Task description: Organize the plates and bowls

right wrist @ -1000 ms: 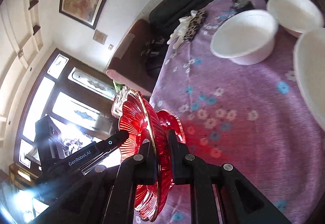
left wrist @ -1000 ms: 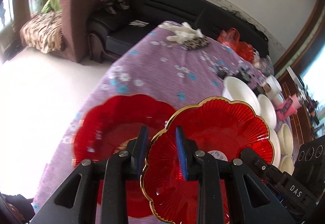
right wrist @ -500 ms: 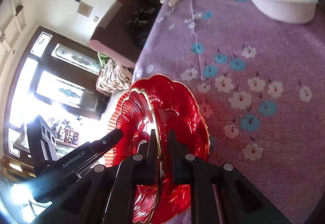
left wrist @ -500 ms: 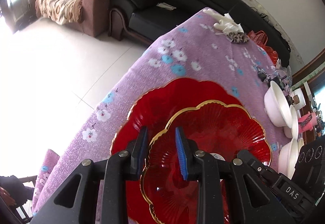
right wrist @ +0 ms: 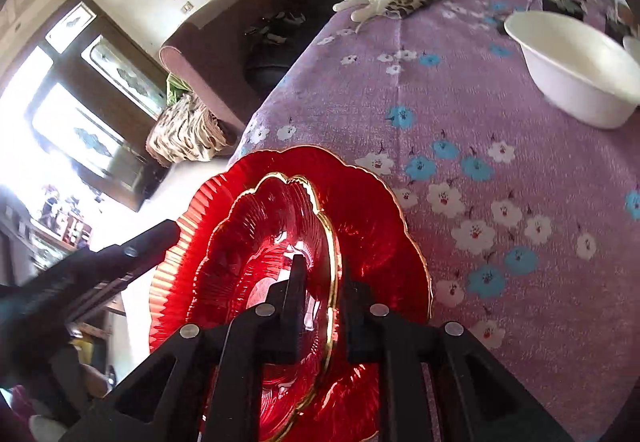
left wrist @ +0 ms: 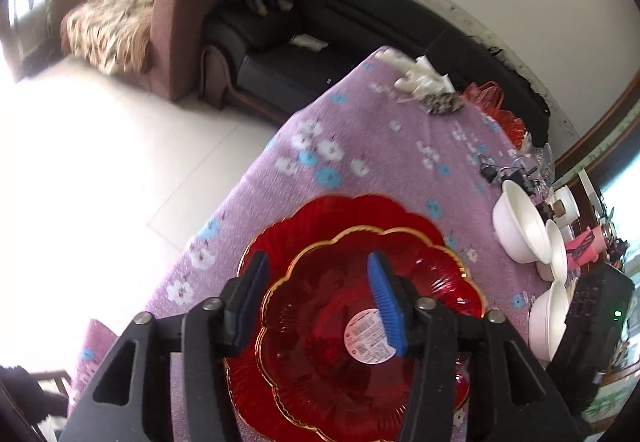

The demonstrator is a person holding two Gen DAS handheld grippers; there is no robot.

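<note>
A small red glass plate with a gold rim (left wrist: 320, 326) lies nested on a larger red plate (left wrist: 360, 213) near the corner of the purple flowered table (left wrist: 380, 145). My left gripper (left wrist: 320, 304) straddles the small plate's near rim. Its jaws are opening, and the blue pads (left wrist: 386, 302) stand well clear of the glass. In the right wrist view the small plate (right wrist: 260, 234) sits on the large one (right wrist: 372, 209). My right gripper (right wrist: 324, 282) has the gold rim between its fingers. Its jaws are opening, with a thin gap at the rim.
Several white bowls (left wrist: 516, 230) line the table's right side, and one (right wrist: 572, 69) lies ahead of the right gripper. White gloves (left wrist: 416, 79) and a leopard-print pouch (left wrist: 444, 105) lie at the far end. The table edge drops to the floor just left of the plates.
The small plate came down from a tilted hold to rest flat on the large plate. The left jaws spread wide off its rim. The right jaws parted slightly.
</note>
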